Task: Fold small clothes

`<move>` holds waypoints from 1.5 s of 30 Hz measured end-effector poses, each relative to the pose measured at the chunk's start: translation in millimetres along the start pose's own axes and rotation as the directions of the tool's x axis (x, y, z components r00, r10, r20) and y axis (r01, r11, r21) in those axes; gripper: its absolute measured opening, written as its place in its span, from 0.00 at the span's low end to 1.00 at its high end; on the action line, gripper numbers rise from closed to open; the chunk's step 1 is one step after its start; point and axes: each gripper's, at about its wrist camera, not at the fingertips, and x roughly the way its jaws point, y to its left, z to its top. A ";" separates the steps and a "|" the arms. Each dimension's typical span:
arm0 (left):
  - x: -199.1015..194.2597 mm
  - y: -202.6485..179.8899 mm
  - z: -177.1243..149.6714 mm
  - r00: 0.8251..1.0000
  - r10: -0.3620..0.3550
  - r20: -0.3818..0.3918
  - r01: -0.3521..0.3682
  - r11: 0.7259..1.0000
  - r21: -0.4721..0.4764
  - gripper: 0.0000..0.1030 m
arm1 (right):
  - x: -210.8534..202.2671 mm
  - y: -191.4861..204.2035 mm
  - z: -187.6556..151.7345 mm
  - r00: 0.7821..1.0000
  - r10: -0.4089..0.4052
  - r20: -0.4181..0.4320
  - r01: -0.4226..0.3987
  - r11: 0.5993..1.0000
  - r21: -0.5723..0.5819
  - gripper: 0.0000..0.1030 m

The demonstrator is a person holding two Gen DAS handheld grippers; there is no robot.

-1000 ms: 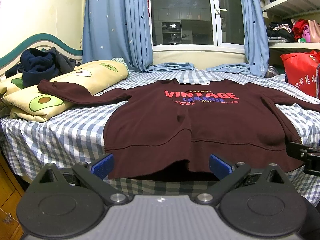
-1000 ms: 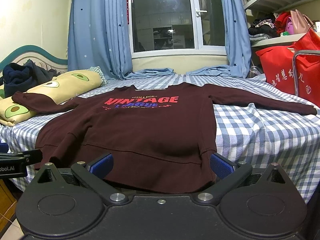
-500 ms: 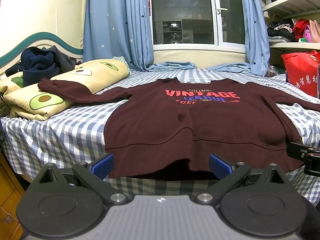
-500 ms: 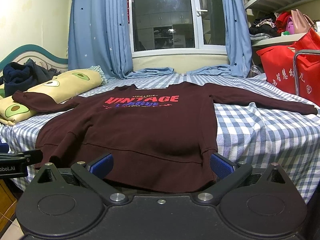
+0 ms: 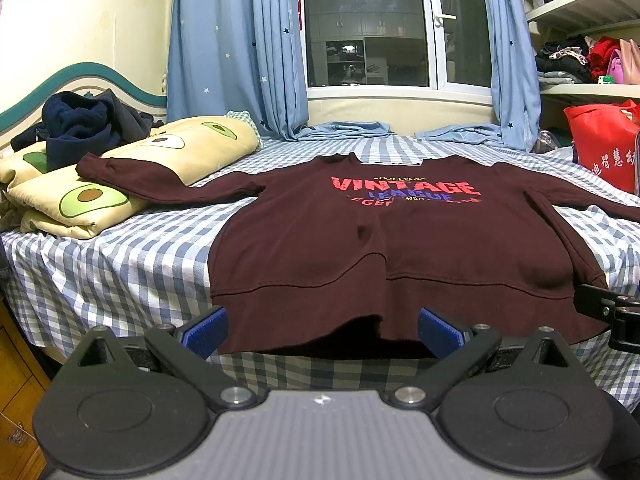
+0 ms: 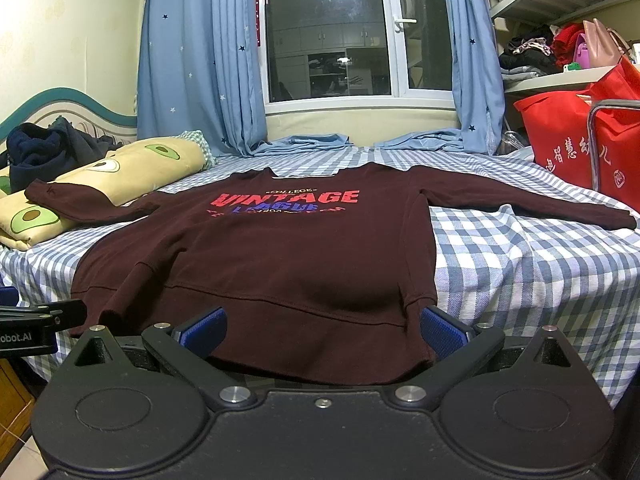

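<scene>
1. A dark red sweatshirt [image 5: 400, 248] lies flat, front side up, on the bed [image 5: 120, 264]. It has the word "VINTAGE" in red letters.
2. Its bottom edge hangs a little over the near side of the bed.
3. One sleeve rests on the avocado pillows [image 5: 132, 176]. The other sleeve [image 6: 520, 208] lies stretched out on the checked sheet.
4. The left gripper [image 5: 322, 330] is just in front of the bottom edge. Its blue fingers are spread wide and hold nothing.
5. The right gripper [image 6: 322, 328] is near the other bottom corner. Its fingers are spread wide too, with nothing in them.
6. A pile of dark clothes [image 5: 80, 124] sits on the pillows.
7. A red bag [image 6: 560, 148] stands beside the bed.
</scene>
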 end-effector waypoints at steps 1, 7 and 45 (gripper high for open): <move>0.1 0.1 -0.4 1.000 0.000 -0.001 0.000 1.000 0.000 0.99 | 0.0 0.0 0.0 1.000 0.000 0.000 0.000 1.000 0.000 1.00; 0.4 -0.1 -0.9 1.000 0.000 -0.001 0.000 1.000 0.000 0.99 | 0.3 -0.1 0.0 1.000 0.000 0.000 0.000 1.000 -0.001 1.00; 54.9 -39.0 70.8 0.994 -0.050 -0.093 0.052 0.998 0.024 0.99 | 24.3 -42.6 53.4 0.997 -0.075 -0.025 0.075 0.997 0.025 1.00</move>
